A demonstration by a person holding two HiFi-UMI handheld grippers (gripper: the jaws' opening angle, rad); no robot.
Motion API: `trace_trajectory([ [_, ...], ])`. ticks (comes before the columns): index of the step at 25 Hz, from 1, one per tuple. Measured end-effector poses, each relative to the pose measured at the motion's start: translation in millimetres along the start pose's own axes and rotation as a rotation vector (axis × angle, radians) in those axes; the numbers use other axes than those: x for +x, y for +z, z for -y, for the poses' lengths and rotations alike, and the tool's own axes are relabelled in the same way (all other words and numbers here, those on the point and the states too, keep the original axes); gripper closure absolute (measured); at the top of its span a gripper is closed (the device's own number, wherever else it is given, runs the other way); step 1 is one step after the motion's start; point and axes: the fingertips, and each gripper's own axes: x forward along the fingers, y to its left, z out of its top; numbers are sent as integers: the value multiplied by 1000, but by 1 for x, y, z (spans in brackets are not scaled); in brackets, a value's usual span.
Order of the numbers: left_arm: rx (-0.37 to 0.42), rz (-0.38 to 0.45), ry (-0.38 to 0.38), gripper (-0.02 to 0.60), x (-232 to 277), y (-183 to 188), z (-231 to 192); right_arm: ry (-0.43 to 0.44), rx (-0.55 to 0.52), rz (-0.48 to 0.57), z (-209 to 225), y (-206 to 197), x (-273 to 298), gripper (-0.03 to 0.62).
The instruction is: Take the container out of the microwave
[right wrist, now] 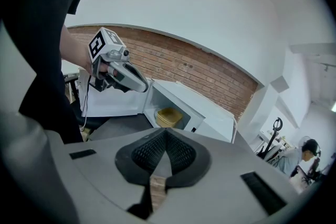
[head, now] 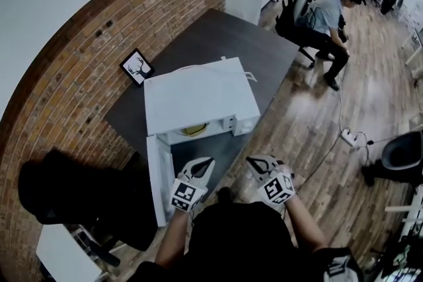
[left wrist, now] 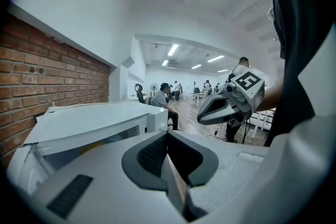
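Two hand-held grippers are positioned side by side in front of the white microwave (head: 198, 99), which stands on a dark table (head: 218, 36) next to a brick wall (head: 99, 30). We note that the door (head: 158, 175) is swung fully open toward the left of the head view, exposing the cavity. The container (right wrist: 169, 117), a yellow tub, sits inside the cavity on its floor, close to the front opening, and neither gripper touches it. The left gripper (head: 206, 163) is held just beside the inner face of the open door and short of the cavity. Its jaws are pressed together tip to tip, with nothing between them. The right gripper (head: 254, 162) is near it on the right, apart from the microwave. Its jaws are likewise closed on each other and hold nothing. Each gripper carries a marker cube (head: 186, 195) printed with black-and-white square patterns, and these are the only printed marks we can make out clearly. A picture frame (head: 137, 67) with a black-and-white drawing leans at the wall behind the microwave, too small for us to read any lettering. A seated person (head: 327, 16) occupies a chair on the wooden floor (head: 310, 122), well apart from the table.
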Motion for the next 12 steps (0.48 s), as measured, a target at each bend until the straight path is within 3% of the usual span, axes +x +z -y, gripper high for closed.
trace_trajectory([
  [12, 28, -6, -74, 580, 20, -7, -18, -82, 53, -46, 1, -16, 2, 595],
])
